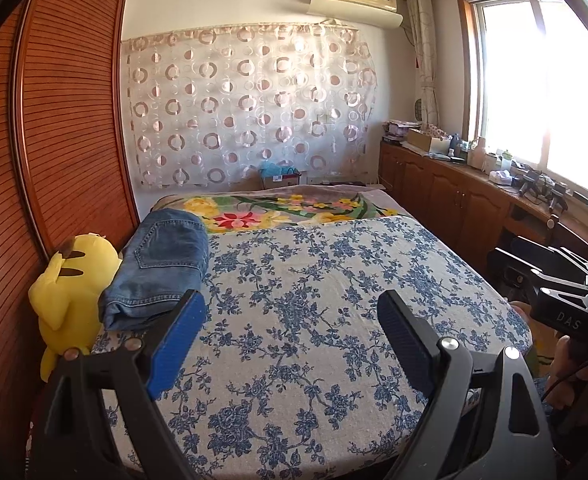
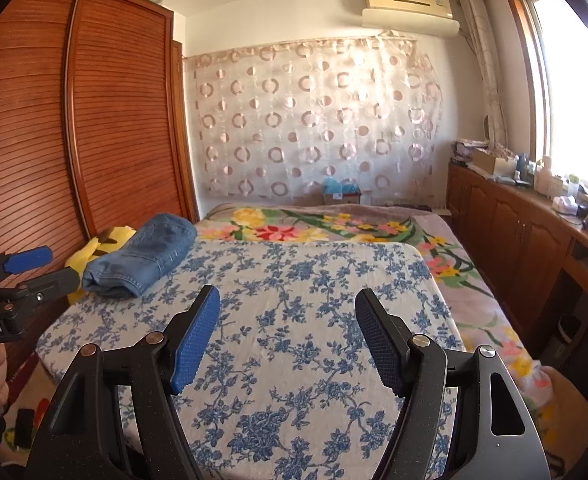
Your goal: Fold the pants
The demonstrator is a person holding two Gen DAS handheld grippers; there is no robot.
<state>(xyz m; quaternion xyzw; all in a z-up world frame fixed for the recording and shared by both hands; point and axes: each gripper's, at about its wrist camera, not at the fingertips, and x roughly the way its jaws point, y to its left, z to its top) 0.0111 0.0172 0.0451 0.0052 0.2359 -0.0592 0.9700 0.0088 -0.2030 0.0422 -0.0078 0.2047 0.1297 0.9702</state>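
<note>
Both grippers, left gripper (image 1: 292, 312) and right gripper (image 2: 288, 308), gape empty; folded pants (image 1: 162, 262) lie far-left.

The blue-flowered sheet (image 1: 333, 280) spreads bare and open across the middle of the bed, with only the folded jeans (image 1: 162, 268) and the yellow plush toy (image 1: 70, 292) crowding its left edge against the slatted wardrobe (image 1: 66, 120), and wooden cabinets (image 2: 513, 232) hemming the right.

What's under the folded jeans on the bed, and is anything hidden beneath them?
The folded jeans lie on the blue floral sheet, beside the yellow plush toy. The stack looks like denim layers only; whatever the cloth covers beneath or inside cannot be seen.
</note>
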